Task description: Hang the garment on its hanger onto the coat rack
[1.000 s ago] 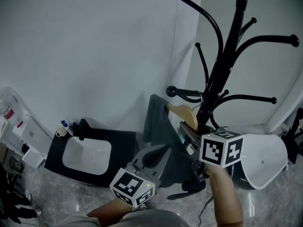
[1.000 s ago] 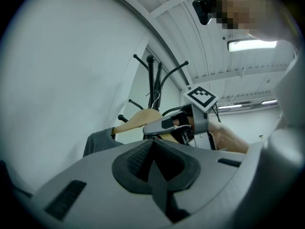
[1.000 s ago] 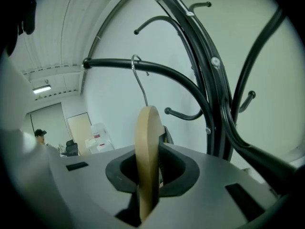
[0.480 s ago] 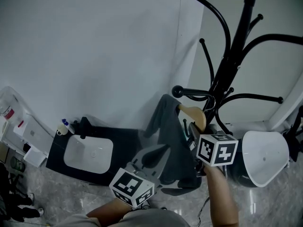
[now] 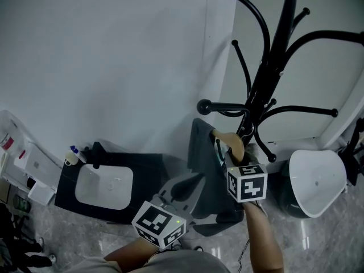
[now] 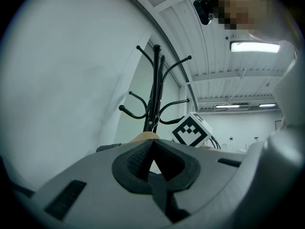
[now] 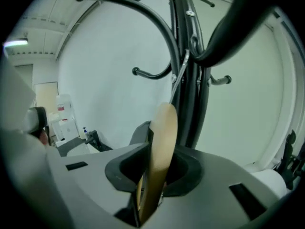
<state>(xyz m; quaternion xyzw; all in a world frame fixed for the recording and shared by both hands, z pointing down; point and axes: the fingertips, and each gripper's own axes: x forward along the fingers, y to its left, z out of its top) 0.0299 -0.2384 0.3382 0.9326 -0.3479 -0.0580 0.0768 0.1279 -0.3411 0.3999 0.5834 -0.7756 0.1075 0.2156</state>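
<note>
Wall (image 5: 114, 56), pale and plain, fills the space beyond both grippers. Black coat rack (image 5: 267, 78) stands straight ahead of the right gripper (image 7: 153, 175), its curved arms spreading above and to either side of the jaws. A grey garment (image 5: 202, 152) hangs from the hanger between the two grippers, just left of the right one and just ahead of the left one. A white tub (image 5: 315, 181) sits on the floor off to the right gripper's right. A dark tray with a white basin (image 5: 105, 186) lies well to the left gripper's left.

The wooden hanger (image 7: 159, 156) stands on edge between the right gripper's jaws, which are clamped tight on it. Its wire hook (image 7: 180, 75) reaches up beside the rack's pole; I can't tell whether it has caught an arm. The left gripper (image 6: 151, 147) has its jaws closed together at the tips, pointing towards the rack.
</note>
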